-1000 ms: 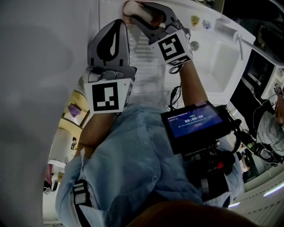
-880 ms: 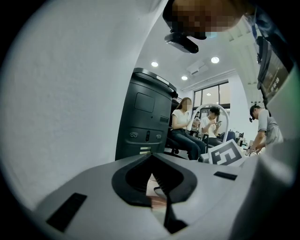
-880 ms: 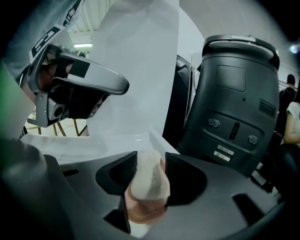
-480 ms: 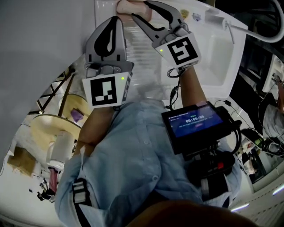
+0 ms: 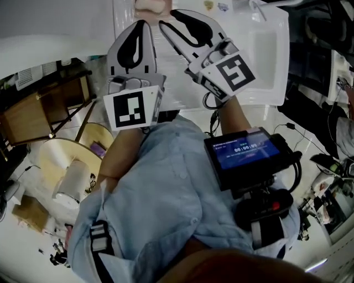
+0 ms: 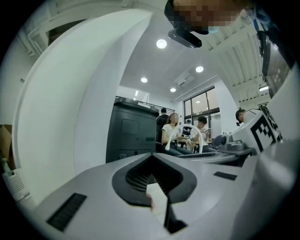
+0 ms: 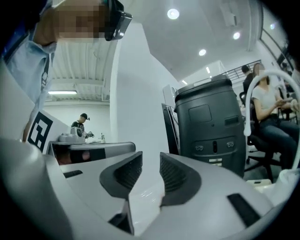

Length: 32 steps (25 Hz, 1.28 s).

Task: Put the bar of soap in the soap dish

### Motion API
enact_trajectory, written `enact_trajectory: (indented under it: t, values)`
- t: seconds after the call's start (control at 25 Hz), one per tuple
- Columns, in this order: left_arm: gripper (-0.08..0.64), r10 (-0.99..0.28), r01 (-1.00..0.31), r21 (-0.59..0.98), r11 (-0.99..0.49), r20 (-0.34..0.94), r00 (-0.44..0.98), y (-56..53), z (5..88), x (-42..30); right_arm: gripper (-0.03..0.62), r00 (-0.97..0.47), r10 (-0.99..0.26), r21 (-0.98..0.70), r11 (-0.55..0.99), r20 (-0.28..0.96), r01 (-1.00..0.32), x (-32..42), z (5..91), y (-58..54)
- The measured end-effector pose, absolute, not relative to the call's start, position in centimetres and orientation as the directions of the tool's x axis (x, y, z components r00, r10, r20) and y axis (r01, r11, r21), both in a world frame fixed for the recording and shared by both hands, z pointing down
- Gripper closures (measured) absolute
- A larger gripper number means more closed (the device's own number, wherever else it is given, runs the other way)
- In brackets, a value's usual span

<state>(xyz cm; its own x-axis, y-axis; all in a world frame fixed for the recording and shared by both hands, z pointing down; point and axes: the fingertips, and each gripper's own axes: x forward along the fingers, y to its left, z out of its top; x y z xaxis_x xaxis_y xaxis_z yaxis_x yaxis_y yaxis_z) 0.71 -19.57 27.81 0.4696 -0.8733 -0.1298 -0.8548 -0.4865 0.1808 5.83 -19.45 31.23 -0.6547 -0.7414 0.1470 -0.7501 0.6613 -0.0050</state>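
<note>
A: Where do we put the bar of soap [image 5: 150,5]?
B: At the top edge of the head view, on the white worktop [image 5: 178,83]. It's pinkish and partly cut off by the frame. Its long axis looks to run across the view, but we only see part of it

A: Which way from the hand-held grippers?
B: Just beyond both sets of tips, further up the view. The left hand-held gripper [image 5: 140,25] points almost straight at it from below. It's near, but we see no touch. The right hand-held gripper [image 5: 167,17] comes in from the lower right, aimed at the soap's right end, and is also apart from it

A: Jaws?
B: In the left gripper view the jaws meet at the tips with nothing gripped. The right jaws are partway apart and have just been closing. Only bare white surface shows in the gap, so nothing is held there

A: Which is nearer?
B: About even. We'd judge the right one as the taker, since its jaws stand apart. It would need to go a little further up and left so the soap sits between them

A: Anything in the way?
B: The left hand-held gripper sits just beside the right one's lower finger, so that's our crowding risk. The sink basin [image 5: 265,50] is well off to the right. We can't pick out the soap dish in any view
</note>
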Motion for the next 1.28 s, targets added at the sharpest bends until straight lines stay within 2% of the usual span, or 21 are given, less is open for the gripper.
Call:
enact_trajectory:
  t: [0.32, 0.6, 0.88, 1.28]
  values:
    - [0.553, -0.879, -0.873, 0.107, -0.475, -0.102, 0.466, -21.2, 27.6, -0.5, 0.584, -0.546, -0.834, -0.044, 0.544, 0.081, -0.838, 5.7, 30.9, -20.4]
    - [0.553, -0.883, -0.875, 0.122, -0.469, -0.037, 0.468, -21.5, 29.5, -0.6, 0.584, -0.494, -0.861, -0.058, 0.491, 0.118, -0.869, 6.1, 32.6, -20.6]
    - [0.552, -0.880, -0.873, 0.113, -0.475, -0.038, 0.474, -21.3, 29.8, -0.6, 0.586, -0.489, -0.862, -0.011, 0.492, 0.136, -0.871, 5.7, 32.7, -20.4]
    - [0.552, -0.876, -0.869, 0.108, -0.483, -0.054, 0.480, -21.7, 29.3, -0.2, 0.586, -0.474, -0.875, -0.007, 0.476, 0.097, -0.880, 6.1, 31.9, -20.9]
